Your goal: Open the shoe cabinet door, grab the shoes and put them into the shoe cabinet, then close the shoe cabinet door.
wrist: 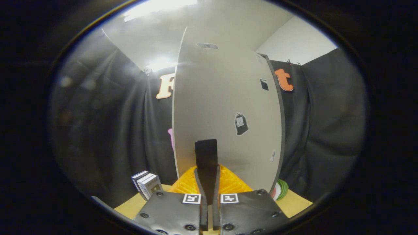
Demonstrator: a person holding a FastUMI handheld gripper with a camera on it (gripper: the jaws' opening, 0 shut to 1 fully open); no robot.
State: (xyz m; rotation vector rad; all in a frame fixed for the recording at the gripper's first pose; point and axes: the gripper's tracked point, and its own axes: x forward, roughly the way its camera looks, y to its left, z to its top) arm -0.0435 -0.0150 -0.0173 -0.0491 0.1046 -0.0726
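A: Gripper fingers pinched tight on the dark door handle of the shoe cabinet door.
B: Might slip off, tugging too fast. Might bump the orange basket under the handle.

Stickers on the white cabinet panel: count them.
4, perhaps more hidden. On the tall white cabinet panel: grey oval sticker topmost; small black square upper right; black bag-shaped one mid-panel; pale one lower right. Claw shut.
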